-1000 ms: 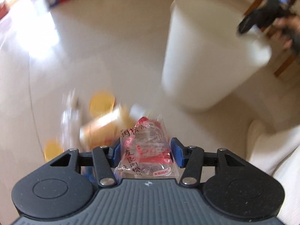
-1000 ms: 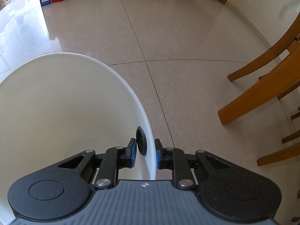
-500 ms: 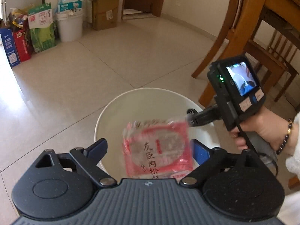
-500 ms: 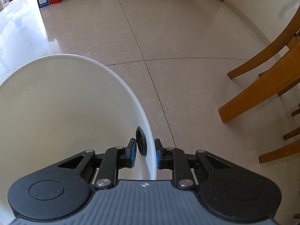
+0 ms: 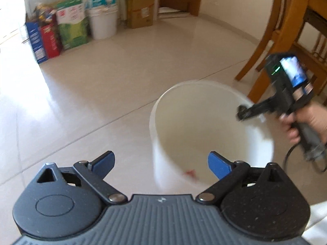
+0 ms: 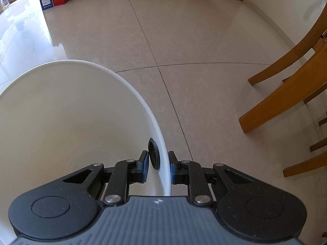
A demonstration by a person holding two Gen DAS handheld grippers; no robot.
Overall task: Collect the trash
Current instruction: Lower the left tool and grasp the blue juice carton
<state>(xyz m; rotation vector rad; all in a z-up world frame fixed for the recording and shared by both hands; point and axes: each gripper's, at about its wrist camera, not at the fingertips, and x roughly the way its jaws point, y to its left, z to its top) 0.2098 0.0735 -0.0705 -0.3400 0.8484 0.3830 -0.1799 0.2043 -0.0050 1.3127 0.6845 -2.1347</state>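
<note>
In the left wrist view, my left gripper (image 5: 160,161) hangs above the near rim of a white bin (image 5: 204,106), its jaws opening with nothing between them. A red snack wrapper (image 5: 191,173) lies blurred low inside the bin. My right gripper (image 5: 243,113), held in a person's hand (image 5: 306,120), grips the bin's far right rim. In the right wrist view, that right gripper (image 6: 158,163) is shut on the bin's rim (image 6: 126,85), one pad inside and one outside. The bin's floor is mostly hidden there.
Wooden chair legs (image 5: 265,32) (image 6: 286,94) stand to the right of the bin. Coloured cartons (image 5: 69,26), a white bucket (image 5: 103,22) and a cardboard box (image 5: 139,10) line the far wall. Shiny tiled floor (image 6: 184,30) lies beyond the bin.
My left gripper carried the red wrapper from the litter on the floor up over the bin, spread its jaws and let it fall in. The right gripper kept its grip on the rim.
</note>
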